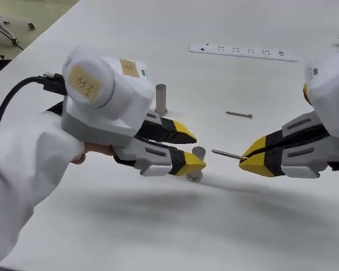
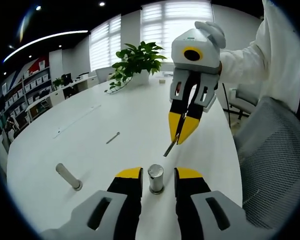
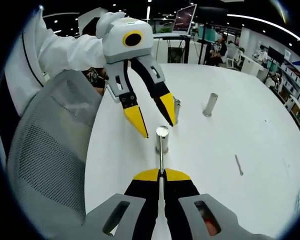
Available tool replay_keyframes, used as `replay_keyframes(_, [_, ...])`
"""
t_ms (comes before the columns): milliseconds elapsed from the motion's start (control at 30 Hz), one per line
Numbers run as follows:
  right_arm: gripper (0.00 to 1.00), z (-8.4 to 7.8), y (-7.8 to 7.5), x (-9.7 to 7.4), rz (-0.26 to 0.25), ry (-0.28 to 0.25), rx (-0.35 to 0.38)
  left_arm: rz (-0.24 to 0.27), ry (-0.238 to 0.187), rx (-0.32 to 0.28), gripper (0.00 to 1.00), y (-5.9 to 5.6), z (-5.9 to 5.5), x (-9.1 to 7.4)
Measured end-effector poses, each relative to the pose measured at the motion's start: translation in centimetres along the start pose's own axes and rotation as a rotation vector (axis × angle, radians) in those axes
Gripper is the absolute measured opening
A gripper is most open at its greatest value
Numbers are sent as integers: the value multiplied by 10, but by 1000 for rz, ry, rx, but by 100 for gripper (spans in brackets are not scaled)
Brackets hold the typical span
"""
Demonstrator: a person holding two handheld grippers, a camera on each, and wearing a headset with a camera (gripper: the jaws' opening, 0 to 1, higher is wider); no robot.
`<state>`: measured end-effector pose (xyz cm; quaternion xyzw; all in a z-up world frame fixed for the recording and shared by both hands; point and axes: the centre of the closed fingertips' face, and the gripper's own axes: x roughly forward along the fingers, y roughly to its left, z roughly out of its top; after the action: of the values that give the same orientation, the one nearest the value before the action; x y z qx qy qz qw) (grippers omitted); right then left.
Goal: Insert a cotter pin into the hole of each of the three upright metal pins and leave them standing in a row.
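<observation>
At the head view's centre, my left gripper (image 1: pixel 199 151) straddles an upright metal pin (image 2: pixel 156 178), fingers open; my right gripper (image 1: pixel 244 160) has its fingers clamped on a cotter pin (image 1: pixel 226 153) just beside it.

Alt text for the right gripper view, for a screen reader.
The right gripper, jaws shut on a cotter pin, aims it at an upright metal pin on a white table. Opposite, the open left gripper straddles that pin; a second upright pin and a loose cotter pin sit farther right.
</observation>
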<state>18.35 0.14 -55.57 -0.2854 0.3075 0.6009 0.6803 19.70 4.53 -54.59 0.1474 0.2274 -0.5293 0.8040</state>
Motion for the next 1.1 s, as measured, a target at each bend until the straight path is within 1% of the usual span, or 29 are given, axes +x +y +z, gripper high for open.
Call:
replay_keyframes(233, [0,-5,-4,7,8,15,3,-6,9,-1,19,1,-3,4])
replay_keyframes(367, [0,-6,-4,9,14,20,2,-7,15,0,18,3,-5,6])
replay_keyframes(500, [0,-6,-5,10,17,27,-4,-11,14,-4,12,3,-5,7])
replay_keyframes(600, [0,-6,-5,12,19,30,-6,-9,14,0,10,4,-5,7])
replay_keyframes(767, [0,-6,-4,12,23,34,-13,-14,18,-3,10,3,-5,6])
replay_keyframes(867, [0,-5,-4,13,24,33,-21,-6,21,-17,10,4,-6,5])
replay_keyframes(933, [0,-4,-4,13,25,33,-26,6,19,-37,10,3,-6,5])
replay_keyframes(1100, [0,0,-3,15,28,24,-29,11,21,-34,10,2,-6,5])
